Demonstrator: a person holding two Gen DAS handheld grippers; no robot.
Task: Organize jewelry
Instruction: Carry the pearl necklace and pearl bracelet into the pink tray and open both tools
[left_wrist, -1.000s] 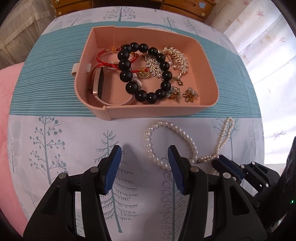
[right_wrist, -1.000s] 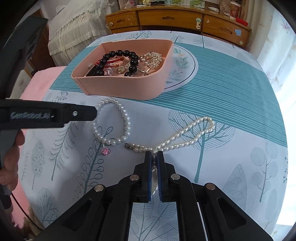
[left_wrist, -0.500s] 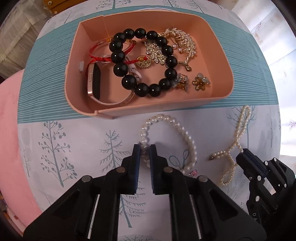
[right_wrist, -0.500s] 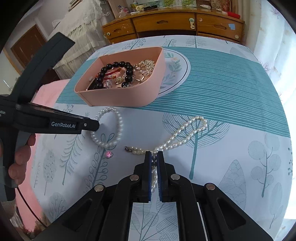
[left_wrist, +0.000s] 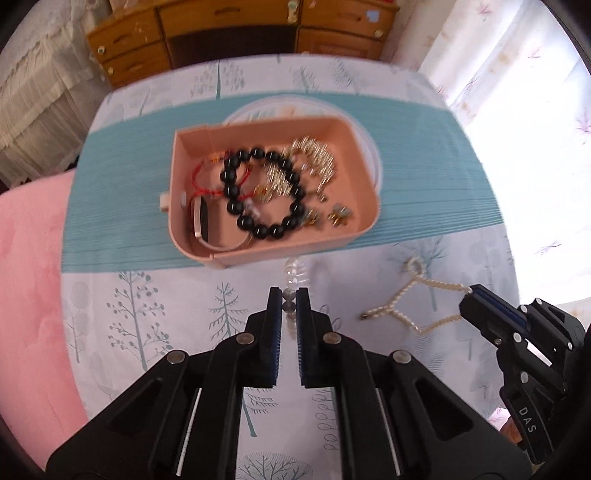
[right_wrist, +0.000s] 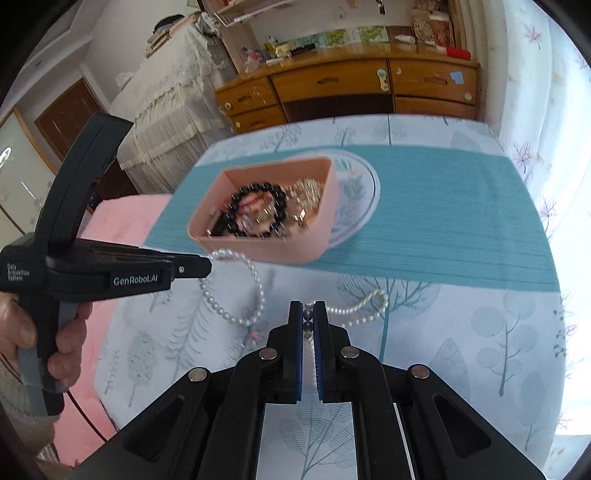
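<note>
Left gripper (left_wrist: 289, 295) clamps the round white pearl bracelet (right_wrist: 236, 291); right gripper (right_wrist: 307, 310) clamps the slim pearl necklace (left_wrist: 417, 299). Next, judged: carry both over the pink plastic tray (left_wrist: 354, 236) and release.

Counted 2 hand-held grippers: left hand-held gripper (left_wrist: 290, 295) and right hand-held gripper (right_wrist: 307, 308). 1 pink tray (left_wrist: 273, 254) on the table (left_wrist: 147, 314). 2 pearl pcs outside the tray: 1 pearl bracelet (right_wrist: 236, 295), 1 pearl necklace (left_wrist: 413, 299). Inside the tray: 1 black bead bracelet (left_wrist: 266, 192), 1 red cord bracelet (left_wrist: 201, 177), 1 watch (left_wrist: 201, 218); gold pcs there were too blurred to count. 1 round plate (right_wrist: 364, 192) under the tray. 1 wooden dresser (right_wrist: 347, 85) behind the table.
</note>
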